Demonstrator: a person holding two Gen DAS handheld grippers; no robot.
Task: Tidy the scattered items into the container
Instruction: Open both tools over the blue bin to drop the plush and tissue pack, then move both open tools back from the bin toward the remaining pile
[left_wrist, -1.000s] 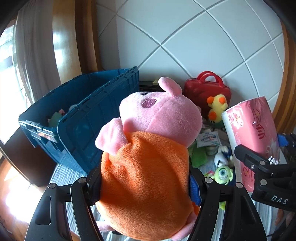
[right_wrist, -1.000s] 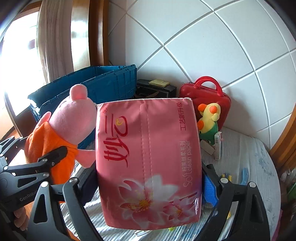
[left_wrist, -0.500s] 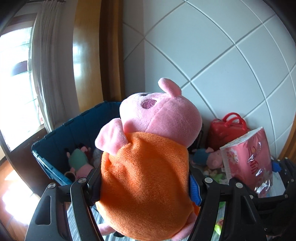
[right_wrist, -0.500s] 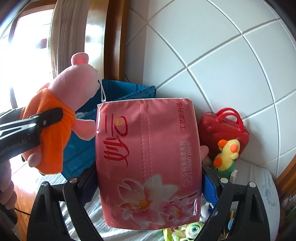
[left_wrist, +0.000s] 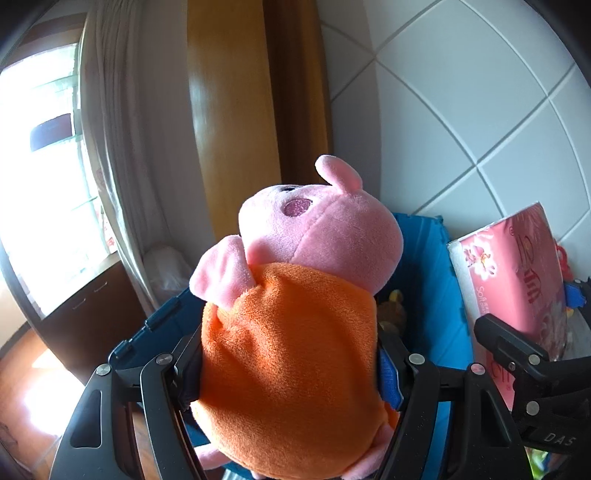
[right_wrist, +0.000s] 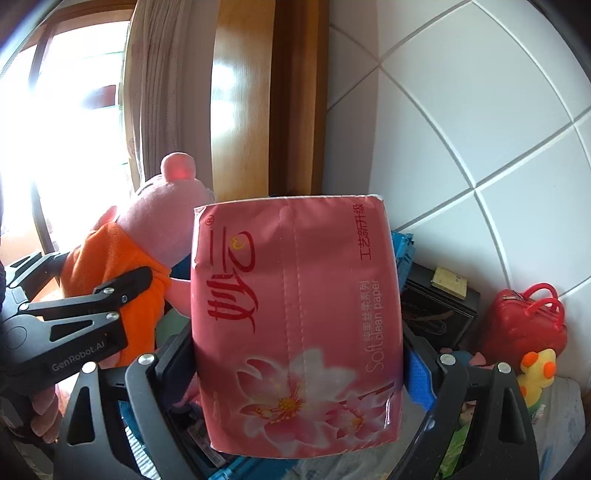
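A pink pig plush in an orange dress (left_wrist: 295, 314) fills the left wrist view, with my left gripper (left_wrist: 288, 369) shut on its body. Behind and below it is the open blue container (left_wrist: 432, 295), with small toys showing inside. My right gripper (right_wrist: 299, 362) is shut on a pink pack of tissue paper (right_wrist: 295, 314), held upright. That pack (left_wrist: 517, 266) also shows at the right of the left wrist view, beside the pig. In the right wrist view the pig plush (right_wrist: 122, 258) hangs at the left in the left gripper (right_wrist: 92, 302), over the blue container's rim (right_wrist: 404, 254).
A red case (right_wrist: 524, 325), a yellow duck plush (right_wrist: 535, 373) and a black box (right_wrist: 439, 306) sit to the right of the container by the white tiled wall. A curtain (left_wrist: 122, 166) and a wooden frame (left_wrist: 236, 129) stand behind it. A hand (right_wrist: 44, 417) holds the left gripper.
Both grippers have swung left and risen with their loads. The blue container has come in under and behind the pig; the red case and loose toys have slid off to the right.
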